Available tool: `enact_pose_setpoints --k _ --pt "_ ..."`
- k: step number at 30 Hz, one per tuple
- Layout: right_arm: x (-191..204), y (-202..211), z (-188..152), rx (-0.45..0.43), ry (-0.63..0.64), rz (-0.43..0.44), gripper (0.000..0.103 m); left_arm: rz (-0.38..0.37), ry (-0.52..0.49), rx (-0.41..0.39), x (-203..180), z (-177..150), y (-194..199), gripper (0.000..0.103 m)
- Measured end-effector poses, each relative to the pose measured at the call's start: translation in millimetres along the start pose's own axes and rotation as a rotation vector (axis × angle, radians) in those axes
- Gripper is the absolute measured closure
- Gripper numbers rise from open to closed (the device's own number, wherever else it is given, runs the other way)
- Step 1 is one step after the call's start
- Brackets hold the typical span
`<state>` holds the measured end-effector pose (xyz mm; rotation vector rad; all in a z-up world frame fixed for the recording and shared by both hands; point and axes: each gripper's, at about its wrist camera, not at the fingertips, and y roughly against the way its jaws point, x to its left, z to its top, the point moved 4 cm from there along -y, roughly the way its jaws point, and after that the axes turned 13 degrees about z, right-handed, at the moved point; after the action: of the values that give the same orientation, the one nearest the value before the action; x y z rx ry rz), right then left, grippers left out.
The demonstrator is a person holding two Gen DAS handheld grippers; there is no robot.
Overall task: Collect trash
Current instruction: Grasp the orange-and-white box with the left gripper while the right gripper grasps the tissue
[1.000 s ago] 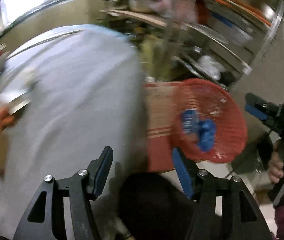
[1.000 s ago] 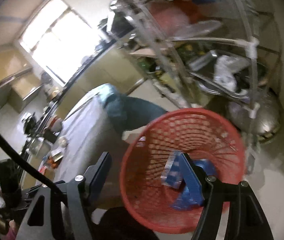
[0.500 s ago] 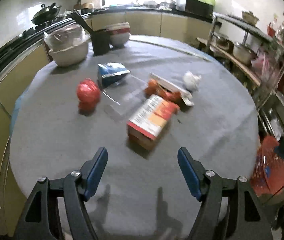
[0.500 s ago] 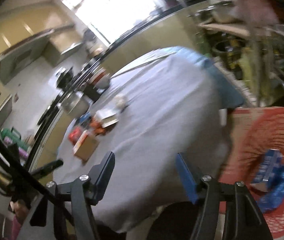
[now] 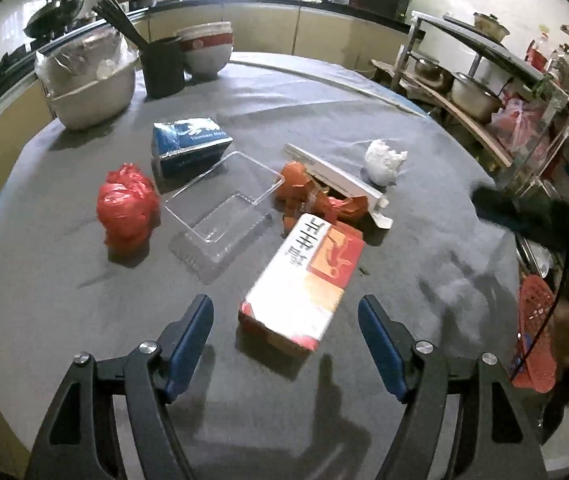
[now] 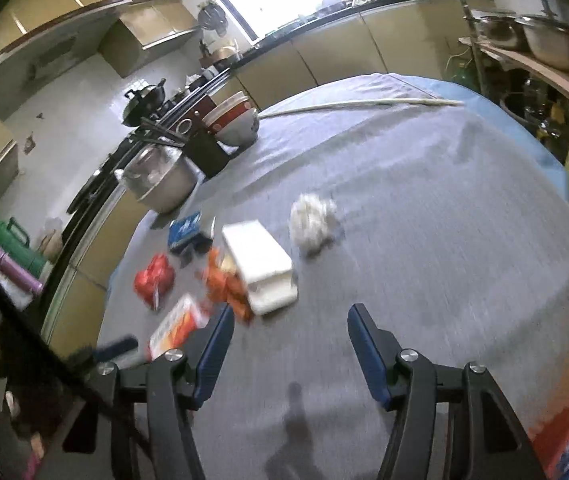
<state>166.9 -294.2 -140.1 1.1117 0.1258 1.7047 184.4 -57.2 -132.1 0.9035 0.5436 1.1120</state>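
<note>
Trash lies on the round grey-clothed table (image 5: 424, 264). There is a red-and-white carton (image 5: 302, 280), a clear plastic container (image 5: 224, 208), a red plastic bag (image 5: 128, 208), a blue packet (image 5: 190, 146), an orange wrapper (image 5: 316, 200), a long white box (image 5: 336, 178) and a crumpled tissue (image 5: 382, 158). My left gripper (image 5: 284, 308) hangs open just short of the carton, with nothing between its fingers. My right gripper (image 6: 290, 316) is open and empty over bare cloth, near the white box (image 6: 260, 268) and the tissue (image 6: 312, 220). A red mesh basket (image 5: 534, 344) sits low beyond the table's right edge.
At the table's far left stand a metal bowl (image 5: 92, 88), a black chopstick holder (image 5: 164, 66) and stacked bowls (image 5: 206, 50). A metal rack with pots (image 5: 476, 92) runs along the right side. Kitchen counters close off the back.
Both views have swung away from the red basket and onto the table with the trash. The left jaws stand wider than a second ago, and the right jaws stand narrower.
</note>
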Motion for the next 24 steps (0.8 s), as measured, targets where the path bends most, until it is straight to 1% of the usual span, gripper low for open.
enact_pose_setpoints --k 3,6,10,13,14,15,16,17,19,21,24 --pt "-5.8 -27.7 29.1 0.008 -0.009 -0.026 0.040 -0.017 0.000 0.022 -0.2 5.6 -11.1 0.028" --pt "-15.6 -52.6 51.1 0.017 -0.053 -0.029 0.040 -0.041 -0.005 0.021 -2.9 10.3 -16.6 0.028" --pt "-31.9 -80.4 66.7 0.033 -0.120 -0.053 0.040 -0.067 -0.014 0.033 -7.9 14.5 -23.5 0.028" --pt "-39.8 -98.4 70.0 0.053 -0.169 -0.036 0.040 -0.094 -0.014 0.036 -11.0 15.4 -25.8 0.028" --pt "-41.3 -105.5 70.3 0.064 -0.173 -0.047 0.040 -0.106 -0.009 0.038 -11.3 15.1 -26.3 0.028" --pt "-41.9 -111.7 69.6 0.078 -0.165 -0.070 0.048 -0.115 -0.005 0.042 -12.4 14.6 -27.5 0.028" --pt "-41.7 -116.0 68.8 0.084 -0.154 -0.087 0.057 -0.114 -0.004 0.044 -13.4 14.7 -28.6 0.028" --pt "-41.5 -119.2 66.8 0.092 -0.138 -0.104 0.066 -0.111 -0.005 0.045 -14.7 14.3 -29.6 0.032" --pt "-38.1 -115.7 64.9 0.067 -0.113 -0.114 0.066 -0.115 -0.020 0.058 -19.3 12.1 -32.5 0.047" --pt "-31.1 -104.0 61.5 0.046 -0.078 -0.115 0.066 -0.104 -0.027 0.041 -21.8 11.0 -30.8 0.047" --pt "-19.7 -81.2 51.2 0.023 -0.029 -0.108 0.066 -0.112 -0.007 0.046 -22.8 8.3 -27.0 0.047"
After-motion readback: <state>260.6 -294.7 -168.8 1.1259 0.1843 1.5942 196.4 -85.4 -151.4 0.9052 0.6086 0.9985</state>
